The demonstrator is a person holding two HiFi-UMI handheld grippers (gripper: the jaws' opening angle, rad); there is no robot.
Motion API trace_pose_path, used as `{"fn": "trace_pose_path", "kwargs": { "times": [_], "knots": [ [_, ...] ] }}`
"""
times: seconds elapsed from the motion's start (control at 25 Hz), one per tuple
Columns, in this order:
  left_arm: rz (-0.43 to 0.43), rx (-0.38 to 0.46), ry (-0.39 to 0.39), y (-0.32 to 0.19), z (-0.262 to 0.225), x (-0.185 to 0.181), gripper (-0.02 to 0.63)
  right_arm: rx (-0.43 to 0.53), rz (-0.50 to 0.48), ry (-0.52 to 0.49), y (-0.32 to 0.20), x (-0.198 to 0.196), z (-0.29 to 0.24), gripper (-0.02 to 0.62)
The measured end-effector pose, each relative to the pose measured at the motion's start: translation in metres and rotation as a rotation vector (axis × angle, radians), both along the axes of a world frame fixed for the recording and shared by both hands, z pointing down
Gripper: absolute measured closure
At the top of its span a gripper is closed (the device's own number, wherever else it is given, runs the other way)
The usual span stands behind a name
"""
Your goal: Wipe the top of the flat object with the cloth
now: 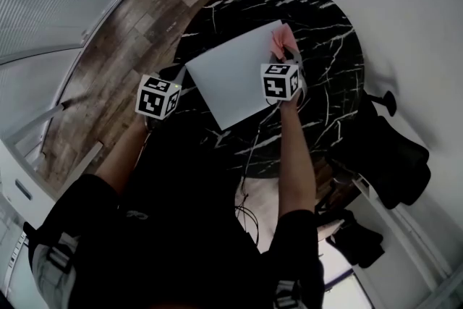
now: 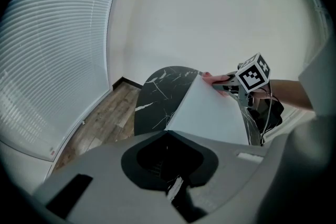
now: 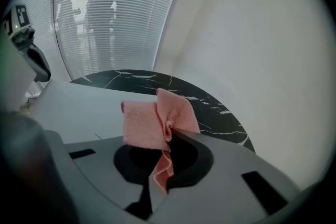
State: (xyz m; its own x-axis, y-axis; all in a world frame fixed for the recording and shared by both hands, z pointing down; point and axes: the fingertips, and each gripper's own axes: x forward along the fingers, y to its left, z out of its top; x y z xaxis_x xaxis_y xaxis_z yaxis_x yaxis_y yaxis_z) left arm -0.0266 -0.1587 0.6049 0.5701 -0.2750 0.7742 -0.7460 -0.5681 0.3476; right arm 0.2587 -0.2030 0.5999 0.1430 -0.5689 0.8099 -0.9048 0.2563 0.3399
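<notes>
Wood floor (image 1: 123, 47) fills the head view's upper left. On it stands the round black marble surface (image 1: 329, 25), white-veined. A dark chair-like shape (image 1: 391, 152) sits off the surface's 4 o'clock edge.

Flat object (image 1: 231, 76): white rectangular sheet lying flat on the surface, turned diamond-wise w/ corners at approx 1, 4, 7 and 10 o'clock. It sits left of the surface's centre, and its 10 o'clock corner is at the rim.

Left gripper (image 2: 168, 132): at the sheet's 10 o'clock corner. In its own view that corner runs right into the jaws, which look pressed together on it. Its marker cube hangs outside the surface rim at 8 o'clock from the sheet's middle.

Right gripper (image 3: 169, 132): over the sheet's 1 o'clock corner, forearm reaching in from 6 o'clock. The jaws pinch the cloth (image 3: 152, 123).

Cloth: small, pink, bunched at the pinch point. Two flaps stand up above the jaws and a narrow tail hangs down btw them. In the head view it shows past the right cube, at the sheet's 1 o'clock corner, w/ black marble just beyond. Can't tell if it touches the sheet.
</notes>
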Motion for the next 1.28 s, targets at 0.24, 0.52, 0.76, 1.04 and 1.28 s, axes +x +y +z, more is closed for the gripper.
{"fn": "trace_pose_path", "kwargs": {
  "times": [0.24,0.52,0.76,1.04,1.28],
  "knots": [
    [-0.008,-0.001,0.004,0.002,0.001,0.004,0.607,-0.014,0.005,-0.013,-0.001,-0.004,0.003,0.588],
    [-0.030,-0.002,0.015,0.005,0.002,0.003,0.607,0.009,0.007,-0.021,0.001,-0.005,0.005,0.589],
    [-0.036,-0.004,0.010,0.010,0.003,-0.001,0.607,0.008,0.005,-0.062,0.002,-0.012,0.006,0.588],
    [-0.043,0.003,0.006,0.012,0.001,-0.007,0.607,0.000,-0.028,-0.074,0.007,-0.030,0.005,0.589],
    [-0.038,0.006,0.010,0.017,-0.001,-0.008,0.607,-0.008,-0.068,-0.085,0.013,-0.052,0.006,0.589]
  ]
}}
